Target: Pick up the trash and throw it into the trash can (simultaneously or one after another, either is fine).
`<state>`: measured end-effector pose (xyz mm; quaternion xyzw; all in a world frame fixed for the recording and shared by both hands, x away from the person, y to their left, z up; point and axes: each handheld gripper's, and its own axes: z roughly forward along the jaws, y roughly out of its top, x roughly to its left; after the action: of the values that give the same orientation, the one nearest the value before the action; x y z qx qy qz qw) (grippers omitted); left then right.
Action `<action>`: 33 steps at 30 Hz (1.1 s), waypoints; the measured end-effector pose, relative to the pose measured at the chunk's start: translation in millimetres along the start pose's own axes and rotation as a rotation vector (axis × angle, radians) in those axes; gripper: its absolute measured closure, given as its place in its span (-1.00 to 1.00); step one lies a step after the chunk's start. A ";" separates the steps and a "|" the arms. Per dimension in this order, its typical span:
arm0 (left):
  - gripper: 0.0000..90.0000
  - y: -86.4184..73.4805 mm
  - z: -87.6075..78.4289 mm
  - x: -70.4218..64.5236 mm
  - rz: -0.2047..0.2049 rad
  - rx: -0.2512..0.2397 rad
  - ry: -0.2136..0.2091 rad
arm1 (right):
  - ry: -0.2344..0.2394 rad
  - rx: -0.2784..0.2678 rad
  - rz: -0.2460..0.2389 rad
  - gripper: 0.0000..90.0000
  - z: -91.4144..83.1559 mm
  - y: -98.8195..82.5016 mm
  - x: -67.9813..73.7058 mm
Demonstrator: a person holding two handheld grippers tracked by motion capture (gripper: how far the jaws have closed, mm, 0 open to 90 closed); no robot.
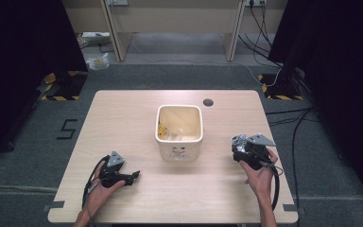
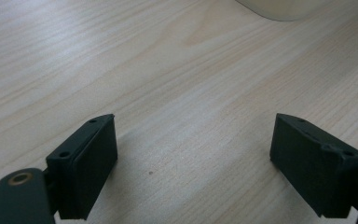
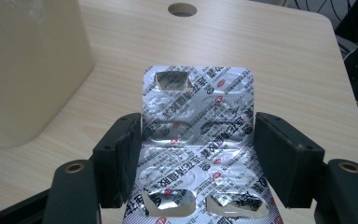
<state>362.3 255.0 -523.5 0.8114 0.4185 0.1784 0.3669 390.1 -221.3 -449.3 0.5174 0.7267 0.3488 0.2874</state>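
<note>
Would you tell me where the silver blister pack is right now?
The blister pack sits between the jaws of the right gripper, at the table's right side beside the cream bin, with the table's round hole beyond it.

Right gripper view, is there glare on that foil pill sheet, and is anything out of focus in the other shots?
Right gripper view: the foil blister pack glints but its print stays readable. Left gripper view: the near jaws look soft. High view: evenly lit table, dark sides.
</note>
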 end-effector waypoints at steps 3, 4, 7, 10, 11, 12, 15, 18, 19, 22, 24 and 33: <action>-0.69 0.0 0.0 -0.1 0.000 -0.001 0.000 | -0.001 -0.015 0.003 -0.24 -3.0 4.1 0.4; -0.69 0.0 -0.1 0.0 0.000 0.001 -0.001 | 0.000 -0.021 0.000 -0.24 -3.7 5.8 0.2; -0.69 0.0 0.0 0.0 0.000 -0.001 0.001 | 0.002 -0.032 0.002 -0.24 -5.9 10.2 0.1; -0.69 0.0 0.1 0.0 0.000 -0.001 0.000 | 0.002 -0.043 -0.003 -0.24 -7.2 14.1 0.8; -0.69 0.1 -0.1 0.0 0.000 0.002 0.000 | 0.001 -0.047 -0.001 -0.24 -7.2 14.9 1.0; -0.69 0.0 -0.1 0.0 0.000 0.001 -0.001 | 0.001 -0.047 -0.001 -0.24 -7.7 15.8 1.4; -0.69 0.0 0.1 0.0 0.000 -0.001 0.001 | 0.006 -0.053 -0.006 -0.24 -8.4 18.9 2.4; -0.69 -0.1 0.1 0.0 0.000 -0.002 0.000 | 0.013 -0.056 -0.006 -0.24 -8.8 20.9 3.5; -0.69 0.0 0.0 0.0 0.000 0.000 -0.001 | 0.014 -0.056 -0.010 -0.24 -9.0 21.6 3.8; -0.69 0.0 -0.1 0.0 0.000 0.001 0.000 | 0.022 -0.057 -0.016 -0.24 -8.4 24.1 5.5; -0.69 0.0 -0.1 0.0 0.000 0.001 0.000 | 0.028 -0.057 -0.018 -0.24 -7.8 25.7 7.7; -0.69 0.0 0.0 0.0 0.000 0.000 -0.001 | 0.046 -0.059 -0.037 -0.24 -5.0 33.4 14.4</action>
<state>362.3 255.0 -523.5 0.8114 0.4185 0.1780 0.3671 400.3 -201.3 -420.2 0.4872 0.7319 0.3764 0.2920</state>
